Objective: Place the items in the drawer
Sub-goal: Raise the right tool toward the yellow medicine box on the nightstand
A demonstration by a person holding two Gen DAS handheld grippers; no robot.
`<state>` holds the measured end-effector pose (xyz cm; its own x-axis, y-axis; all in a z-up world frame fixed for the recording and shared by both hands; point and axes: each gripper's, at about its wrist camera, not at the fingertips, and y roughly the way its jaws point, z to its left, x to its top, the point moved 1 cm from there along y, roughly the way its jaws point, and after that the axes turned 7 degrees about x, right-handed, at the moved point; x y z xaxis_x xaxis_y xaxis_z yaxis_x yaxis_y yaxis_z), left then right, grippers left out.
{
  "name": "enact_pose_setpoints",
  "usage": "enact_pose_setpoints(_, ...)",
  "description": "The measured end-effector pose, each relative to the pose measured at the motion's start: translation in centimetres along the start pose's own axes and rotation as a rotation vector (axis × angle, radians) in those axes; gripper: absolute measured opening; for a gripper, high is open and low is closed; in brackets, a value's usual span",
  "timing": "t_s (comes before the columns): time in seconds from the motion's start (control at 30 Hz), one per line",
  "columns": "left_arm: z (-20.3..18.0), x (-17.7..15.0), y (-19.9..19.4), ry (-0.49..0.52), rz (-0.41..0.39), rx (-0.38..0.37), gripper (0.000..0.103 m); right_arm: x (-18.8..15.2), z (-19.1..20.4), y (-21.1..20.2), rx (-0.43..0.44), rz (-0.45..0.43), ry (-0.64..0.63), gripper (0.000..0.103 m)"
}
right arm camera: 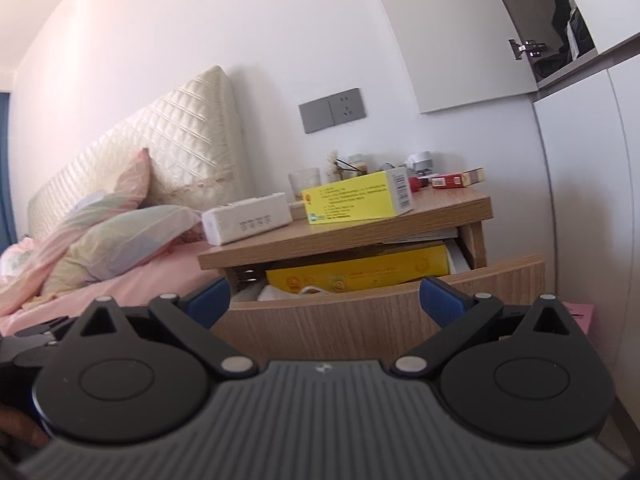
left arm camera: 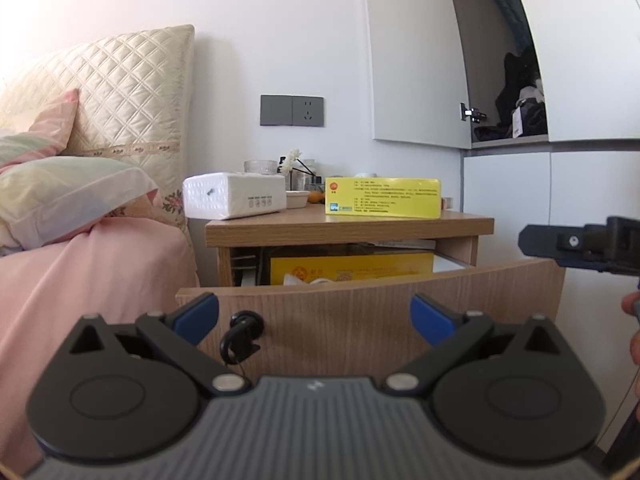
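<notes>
Two yellow boxes, one drawer

Left wrist view: low, level, square-on and close to the drawer front; nightstand top seen almost edge-on.
Right wrist view: low, close to the drawer front, rolled so the nightstand slopes; set further right, looking up-left toward the bed.
Shared: open drawer, nightstand, yellow box, tissue pack, socket, bed.

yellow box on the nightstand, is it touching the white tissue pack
Apart. The left wrist view shows bare nightstand top and a small dish between the yellow box and the tissue pack.
</notes>
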<state>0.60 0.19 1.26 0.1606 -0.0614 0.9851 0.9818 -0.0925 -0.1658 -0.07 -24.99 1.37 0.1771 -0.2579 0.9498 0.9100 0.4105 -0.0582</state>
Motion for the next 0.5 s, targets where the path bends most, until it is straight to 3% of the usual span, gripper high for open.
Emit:
enact_pose_setpoints(0.33, 1.1, 0.7, -0.8, -0.043, -0.024, 0.016, 0.103, 2.4, -1.8, 0.5, 0.014, 0.021, 0.065, 0.103)
enact_pose_setpoints(0.5, 1.3, 0.9, -1.0, -0.037, -0.027, 0.046, 0.103, 5.4, -2.8, 2.5, 0.034, 0.039, 0.077, 0.103)
